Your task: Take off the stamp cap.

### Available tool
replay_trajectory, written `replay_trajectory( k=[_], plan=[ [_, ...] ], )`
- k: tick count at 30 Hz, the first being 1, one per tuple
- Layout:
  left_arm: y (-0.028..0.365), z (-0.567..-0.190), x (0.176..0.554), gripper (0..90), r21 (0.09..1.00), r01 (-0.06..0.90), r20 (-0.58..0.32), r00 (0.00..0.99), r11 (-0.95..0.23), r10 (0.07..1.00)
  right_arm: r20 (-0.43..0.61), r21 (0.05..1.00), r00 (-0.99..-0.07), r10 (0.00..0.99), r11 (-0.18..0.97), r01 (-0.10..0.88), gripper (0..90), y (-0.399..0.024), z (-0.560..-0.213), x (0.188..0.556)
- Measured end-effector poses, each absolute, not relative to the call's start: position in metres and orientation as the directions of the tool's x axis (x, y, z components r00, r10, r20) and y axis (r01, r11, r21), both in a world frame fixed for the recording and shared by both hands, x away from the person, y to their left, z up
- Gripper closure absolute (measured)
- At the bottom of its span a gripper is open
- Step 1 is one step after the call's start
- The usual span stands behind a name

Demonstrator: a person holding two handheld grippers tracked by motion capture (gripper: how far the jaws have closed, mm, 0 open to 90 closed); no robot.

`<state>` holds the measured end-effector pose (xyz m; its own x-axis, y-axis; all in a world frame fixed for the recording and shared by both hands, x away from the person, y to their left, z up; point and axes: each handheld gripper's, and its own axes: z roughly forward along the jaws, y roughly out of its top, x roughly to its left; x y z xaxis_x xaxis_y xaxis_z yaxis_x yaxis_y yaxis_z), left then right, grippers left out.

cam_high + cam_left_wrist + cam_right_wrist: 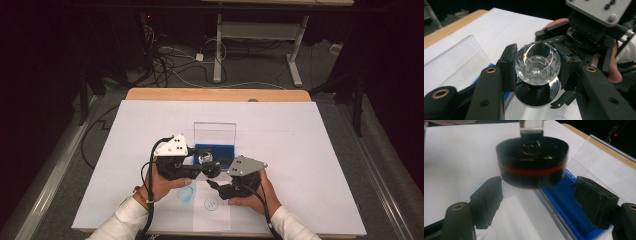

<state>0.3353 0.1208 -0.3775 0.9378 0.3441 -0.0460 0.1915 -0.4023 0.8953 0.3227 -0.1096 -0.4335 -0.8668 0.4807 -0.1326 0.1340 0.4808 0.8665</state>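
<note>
A clear faceted glass knob sits on a round black base that has a red band. My left gripper is shut on the glass knob, one pad on each side, and holds it just above the table. My right gripper is open, its pads level with the underside of the black base and apart from it. In the high view the right gripper lies just in front of the held piece. Behind them is an open clear box with a blue lining.
A white sheet covers the wooden table. The box's clear lid stands upright at the back. A blue smudge and a small drawn circle lie near the front edge. Cables and desk legs are on the floor beyond.
</note>
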Motion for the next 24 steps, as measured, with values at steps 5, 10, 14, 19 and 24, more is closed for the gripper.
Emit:
replay_trajectory(
  k=[5, 10, 14, 19, 24],
  plan=[
    [0.114, -0.382, 0.327, 54.6, 0.888, 0.18, -0.043, 0.949, -0.424, 0.312, -0.098, 0.875, -0.876, 0.473, 0.46, 0.151, 26.4, -0.108, -0.438, 0.318],
    [0.111, -0.383, 0.325, 54.6, 0.885, 0.177, -0.037, 0.949, -0.43, 0.313, -0.123, 0.869, -0.872, 0.474, 0.475, 0.135, 33.5, -0.11, -0.439, 0.315],
    [0.113, -0.384, 0.327, 54.6, 0.886, 0.185, -0.049, 0.949, -0.426, 0.311, -0.136, 0.871, -0.873, 0.468, 0.476, 0.12, 37.8, -0.112, -0.438, 0.314],
    [0.115, -0.386, 0.329, 54.6, 0.885, 0.192, -0.061, 0.951, -0.425, 0.303, -0.177, 0.867, -0.858, 0.483, 0.489, 0.097, 33.7, -0.112, -0.439, 0.312],
    [0.115, -0.387, 0.33, 54.6, 0.88, 0.198, -0.067, 0.951, -0.432, 0.301, -0.202, 0.863, -0.856, 0.475, 0.5, 0.074, 34.8, -0.112, -0.439, 0.309]
  ],
)
